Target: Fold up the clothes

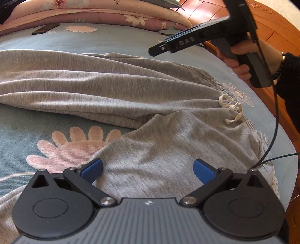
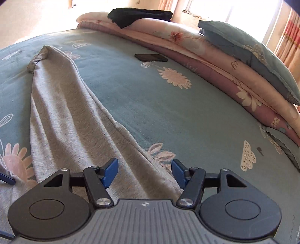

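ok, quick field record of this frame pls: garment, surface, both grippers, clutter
garment: grey sweatpants, spread out unfolded, waistband with white drawstring at the bed's edge, one leg running away to its cuff
surface: bed sheet, blue-green with flowers
left gripper: open, over the waist part of the pants, nothing pinched
right gripper: open, above the pant leg's edge, nothing held
clutter: phone on the sheet; folded quilt, pillow and black cloth at the far side
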Action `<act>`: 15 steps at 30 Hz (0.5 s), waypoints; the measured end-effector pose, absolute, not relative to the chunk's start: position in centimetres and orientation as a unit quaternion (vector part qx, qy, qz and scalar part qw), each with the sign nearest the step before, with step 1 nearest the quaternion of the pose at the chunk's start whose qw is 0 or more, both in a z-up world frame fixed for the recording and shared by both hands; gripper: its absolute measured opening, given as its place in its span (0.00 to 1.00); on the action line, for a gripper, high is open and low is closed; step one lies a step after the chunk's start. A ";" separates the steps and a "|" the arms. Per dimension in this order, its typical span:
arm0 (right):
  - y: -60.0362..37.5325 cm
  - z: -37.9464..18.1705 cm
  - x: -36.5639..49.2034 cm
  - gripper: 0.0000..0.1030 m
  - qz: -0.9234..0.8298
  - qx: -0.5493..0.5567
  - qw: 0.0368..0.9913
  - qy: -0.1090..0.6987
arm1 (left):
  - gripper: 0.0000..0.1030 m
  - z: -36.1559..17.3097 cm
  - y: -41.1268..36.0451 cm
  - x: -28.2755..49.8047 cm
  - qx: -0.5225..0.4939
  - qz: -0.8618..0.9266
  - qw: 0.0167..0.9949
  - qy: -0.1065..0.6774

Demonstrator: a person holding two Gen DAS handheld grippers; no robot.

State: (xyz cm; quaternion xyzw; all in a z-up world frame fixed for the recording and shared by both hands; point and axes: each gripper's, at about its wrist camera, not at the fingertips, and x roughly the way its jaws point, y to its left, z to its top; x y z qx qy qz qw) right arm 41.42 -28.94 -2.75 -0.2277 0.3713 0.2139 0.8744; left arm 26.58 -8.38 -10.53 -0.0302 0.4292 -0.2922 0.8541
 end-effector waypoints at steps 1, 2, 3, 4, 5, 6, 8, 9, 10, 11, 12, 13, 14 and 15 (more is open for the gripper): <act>-28.6 -3.3 42.2 0.65 0.219 -0.236 0.870 0.375 | 0.99 -10.6 -8.3 26.4 -0.028 -0.295 0.855 0.425; -28.2 -3.8 43.0 0.65 0.221 -0.245 0.865 0.377 | 0.99 -10.7 -8.3 26.2 -0.023 -0.298 0.857 0.420; -27.9 -4.4 43.7 0.65 0.221 -0.254 0.860 0.383 | 0.99 -10.7 -8.3 26.0 -0.017 -0.301 0.859 0.414; -27.7 -5.0 44.3 0.62 0.220 -0.260 0.856 0.388 | 0.99 -10.8 -8.3 25.8 -0.010 -0.305 0.861 0.408; -27.5 -5.5 44.9 0.62 0.221 -0.265 0.852 0.394 | 0.99 -10.9 -8.3 25.7 -0.004 -0.308 0.862 0.402; -27.2 -6.0 45.3 0.62 0.223 -0.269 0.847 0.400 | 0.99 -11.0 -8.2 25.6 -0.003 -0.311 0.863 0.398; -26.9 -6.7 45.8 0.62 0.224 -0.276 0.844 0.402 | 0.99 -11.1 -8.0 25.6 -0.009 -0.314 0.864 0.394; -26.9 -7.0 45.9 0.62 0.228 -0.274 0.842 0.405 | 0.99 -11.1 -7.9 25.6 -0.013 -0.316 0.863 0.393; -26.9 -7.2 46.0 0.62 0.233 -0.272 0.840 0.409 | 0.99 -11.1 -7.8 25.7 -0.018 -0.317 0.863 0.393; -26.8 -7.4 46.1 0.62 0.235 -0.270 0.838 0.411 | 0.99 -11.1 -7.6 25.9 -0.024 -0.319 0.862 0.393; -26.8 -7.6 46.2 0.63 0.236 -0.269 0.837 0.414 | 0.99 -11.1 -7.5 25.9 -0.029 -0.320 0.862 0.393; -26.8 -7.7 46.2 0.62 0.236 -0.268 0.837 0.415 | 0.99 -11.1 -7.4 26.0 -0.033 -0.320 0.861 0.393; -26.7 -7.7 46.3 0.62 0.235 -0.267 0.836 0.417 | 0.99 -11.1 -7.3 26.0 -0.035 -0.321 0.861 0.392; -26.6 -7.7 46.3 0.56 0.238 -0.264 0.835 0.420 | 0.99 -11.1 -7.3 26.0 -0.036 -0.321 0.861 0.392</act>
